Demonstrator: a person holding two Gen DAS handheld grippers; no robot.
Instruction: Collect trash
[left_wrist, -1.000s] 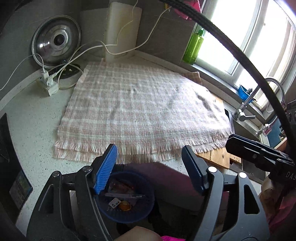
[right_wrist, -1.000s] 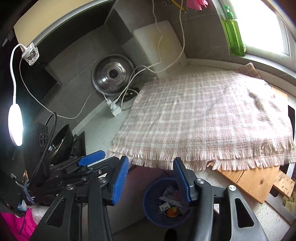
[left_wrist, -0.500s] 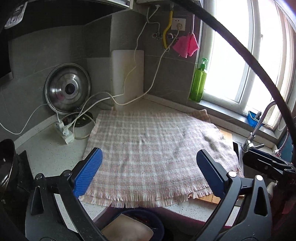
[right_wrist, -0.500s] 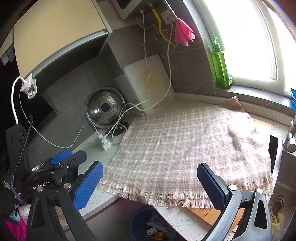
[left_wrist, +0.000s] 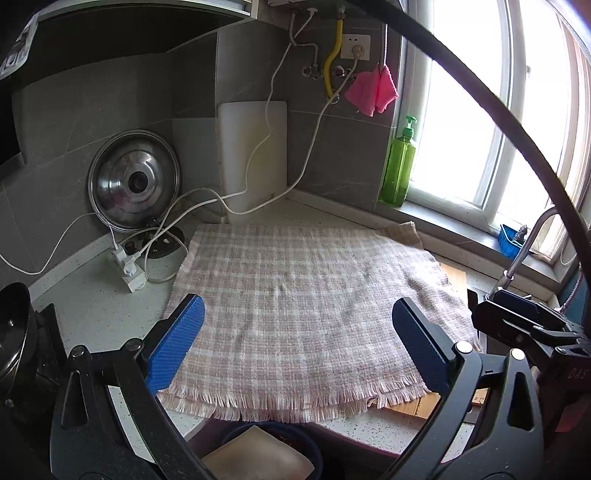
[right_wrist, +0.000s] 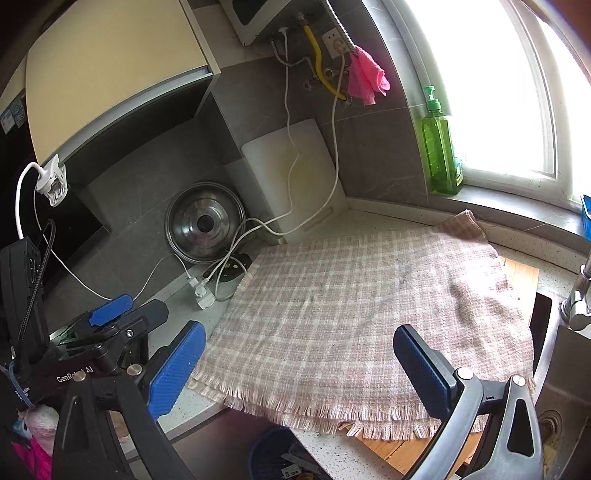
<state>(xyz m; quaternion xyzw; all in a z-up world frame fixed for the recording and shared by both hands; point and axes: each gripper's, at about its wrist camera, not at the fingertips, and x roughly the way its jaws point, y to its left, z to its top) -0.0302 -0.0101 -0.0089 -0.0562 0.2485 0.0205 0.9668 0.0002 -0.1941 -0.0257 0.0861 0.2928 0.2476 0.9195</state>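
While both the left gripper (left_wrist: 293, 341) and right gripper (right_wrist: 295, 356) stood wide and empty, we saw no trash on the plaid cloth (left_wrist: 306, 295). We judged the scraps in the blue bin (right_wrist: 275, 456) light and flimsy, best pinched at an edge.

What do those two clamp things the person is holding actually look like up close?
Each gripper is a black plastic frame with triangular cut-outs and silver bolts, ending in two flat fingers faced with ribbed blue pads. The left gripper has a thick braided black cable arching over it. The right gripper looks the same; the neighbouring body reads "GenRobot AI" in white.
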